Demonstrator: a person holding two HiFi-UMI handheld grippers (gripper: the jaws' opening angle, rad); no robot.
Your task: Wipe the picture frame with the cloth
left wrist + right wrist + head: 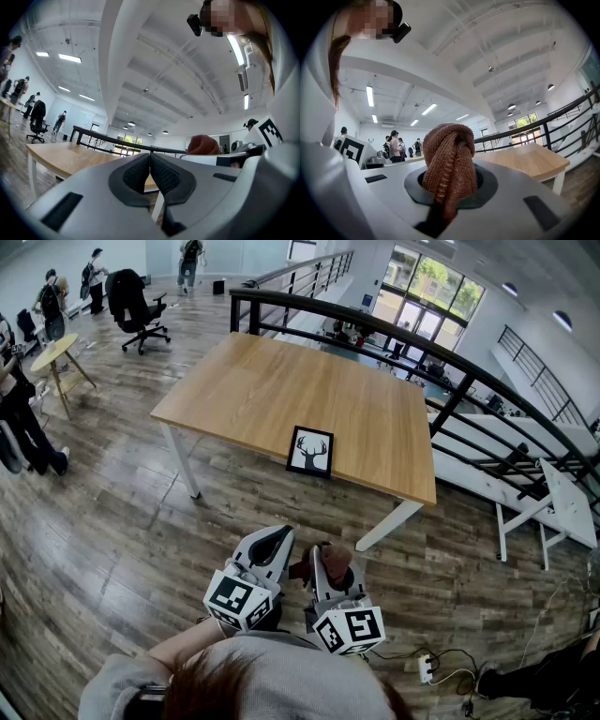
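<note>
A black picture frame [310,452] with a deer-head print lies flat near the front edge of the wooden table [272,390]. Both grippers hang close to the person's chest, well short of the table. My right gripper [328,563] is shut on a reddish-brown knitted cloth [451,164], which bulges out between its jaws; the cloth [333,562] shows as a small brown lump in the head view. My left gripper [274,542] is shut with nothing in it, its black pads [161,176] pressed together. The cloth [203,145] also shows at the right of the left gripper view.
A black railing [441,362] runs behind the table and along its right side. A white table [558,498] stands at the right, a black office chair [136,306] and a small round table [56,352] at far left. Several people stand at the left. A power strip [427,668] lies on the floor.
</note>
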